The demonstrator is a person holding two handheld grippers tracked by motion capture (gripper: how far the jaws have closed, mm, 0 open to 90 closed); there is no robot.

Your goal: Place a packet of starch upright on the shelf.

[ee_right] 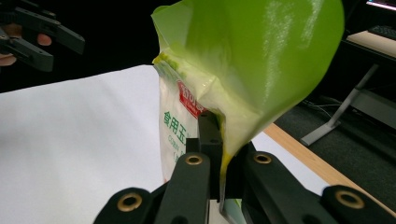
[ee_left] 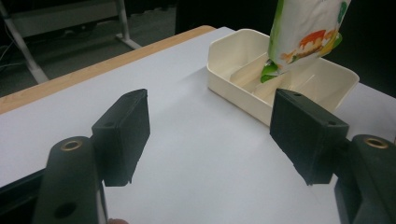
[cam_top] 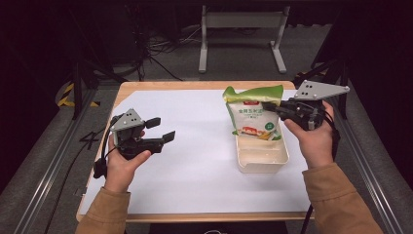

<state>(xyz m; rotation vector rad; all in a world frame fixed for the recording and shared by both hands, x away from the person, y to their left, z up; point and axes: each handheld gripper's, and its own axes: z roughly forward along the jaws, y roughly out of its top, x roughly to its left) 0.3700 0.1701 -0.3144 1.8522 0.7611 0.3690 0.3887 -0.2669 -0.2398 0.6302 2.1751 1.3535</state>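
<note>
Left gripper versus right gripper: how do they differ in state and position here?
The left gripper has its jaws apart with nothing between them; the right gripper is shut on the green pouch. The left hovers over bare white paper; the right holds its pouch above the cream tray. Both are hand-held.

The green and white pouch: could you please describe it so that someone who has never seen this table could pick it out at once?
On the white sheet covering the wooden table, look to the right side for the cream divided tray. The pouch stands upright over its far end, pinched at one edge by the right tool. It is the one printed packet here, green on top, white below, with red and green lettering.
</note>
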